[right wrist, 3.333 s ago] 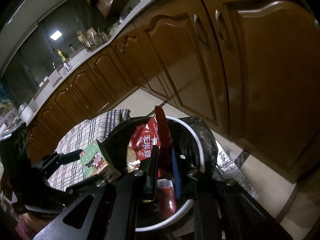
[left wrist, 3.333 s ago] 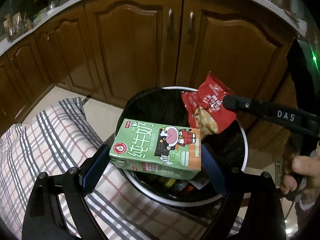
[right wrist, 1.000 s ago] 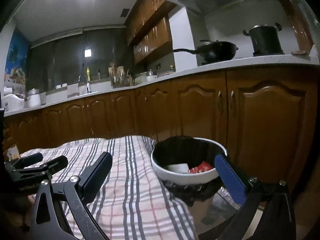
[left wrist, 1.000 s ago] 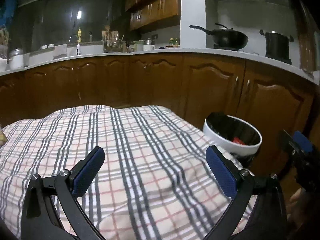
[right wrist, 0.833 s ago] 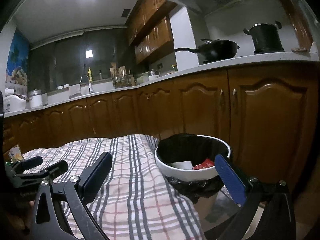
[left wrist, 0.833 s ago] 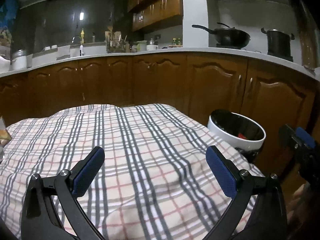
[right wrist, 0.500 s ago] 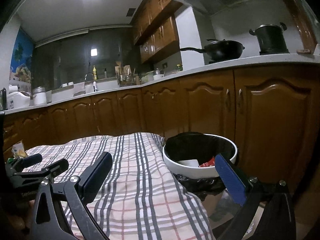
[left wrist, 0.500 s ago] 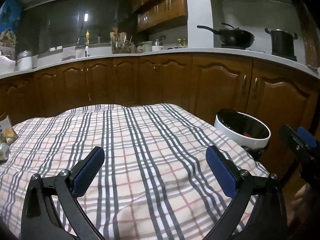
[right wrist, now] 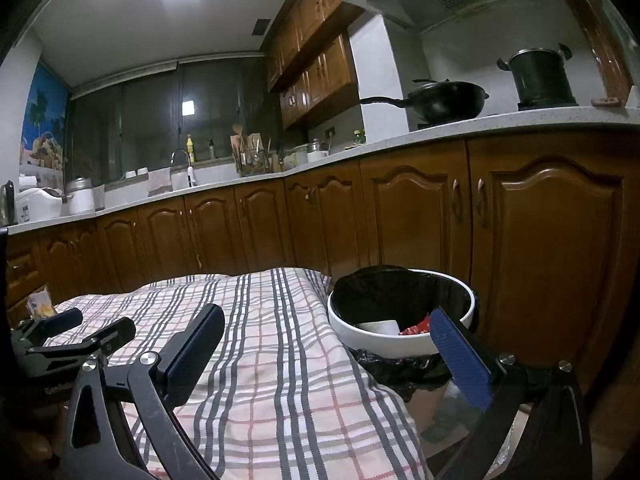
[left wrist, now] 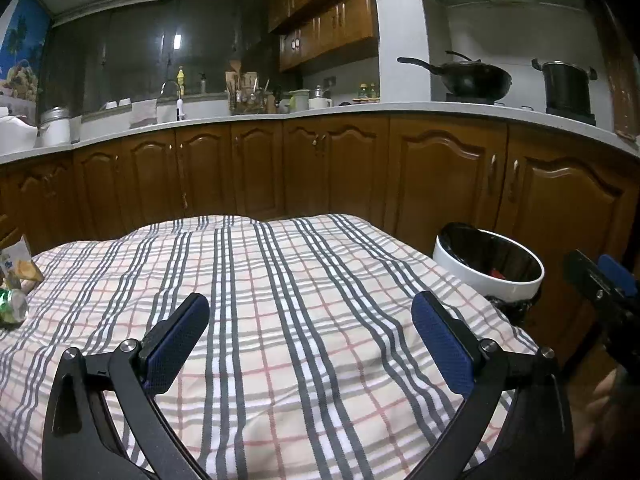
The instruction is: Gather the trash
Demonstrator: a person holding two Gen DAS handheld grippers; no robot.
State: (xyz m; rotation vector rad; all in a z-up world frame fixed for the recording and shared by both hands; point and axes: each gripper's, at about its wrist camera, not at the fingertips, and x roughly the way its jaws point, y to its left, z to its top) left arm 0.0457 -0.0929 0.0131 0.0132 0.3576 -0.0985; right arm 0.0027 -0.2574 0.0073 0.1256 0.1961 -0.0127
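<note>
Left wrist view, gripper: the left gripper (left wrist: 310,340) is spread wide and holds nothing, above the checked cloth (left wrist: 280,320).
Left wrist view, trash: a crushed green can (left wrist: 12,306) and some wrappers (left wrist: 18,268) lie at the far left edge of the cloth, well apart from the trash bin (left wrist: 488,276) on the right.
Handling, my judgement: the can looks light, thin and a little slippery, so take it across its dented middle; the wrappers are soft and will fold, so pinch a flat edge.
Right wrist view, gripper: the right gripper (right wrist: 324,340) is also wide and empty, near the bin.
Only here: the bin inside shows a white piece (right wrist: 378,326) and red packaging (right wrist: 416,328); the can is not visible.
</note>
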